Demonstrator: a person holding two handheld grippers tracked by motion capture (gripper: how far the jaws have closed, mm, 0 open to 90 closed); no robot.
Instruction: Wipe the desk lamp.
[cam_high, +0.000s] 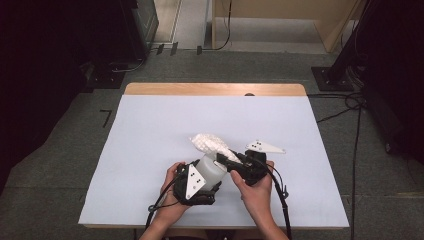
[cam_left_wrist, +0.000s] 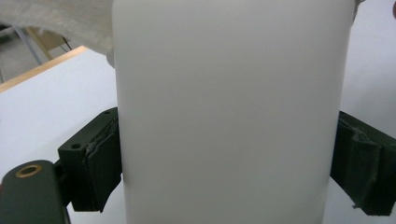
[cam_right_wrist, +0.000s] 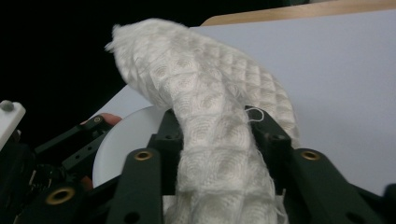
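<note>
Two hand-held grippers meet over the near middle of a table covered with a pale grey sheet (cam_high: 150, 150).

Left gripper (cam_high: 200, 181): its two black jaws are clamped on the sides of a smooth, translucent white plastic bottle (cam_high: 212, 167). In the left gripper view the padded fingers (cam_left_wrist: 100, 158) press flat against both walls of the bottle (cam_left_wrist: 229, 112), which stands between them and hides most of the table behind it. In the high view the bottle lies tilted, its mouth turned toward the right gripper.

Right gripper (cam_high: 231, 161): its jaws stand a little apart with a white quilted cloth of diamond-stitched fabric (cam_high: 210, 142) between them. In the right gripper view the cloth (cam_right_wrist: 210, 116) runs up from between the black fingers (cam_right_wrist: 275, 140) and arches over to the far left, its frayed tip free in the air. Whether the pads still press on the cloth cannot be told. The round white rim of the bottle (cam_right_wrist: 116, 144) shows just behind the jaws, at the left.

Writing: no label, brand or lettering can be read on the bottle, the cloth or either gripper.
</note>
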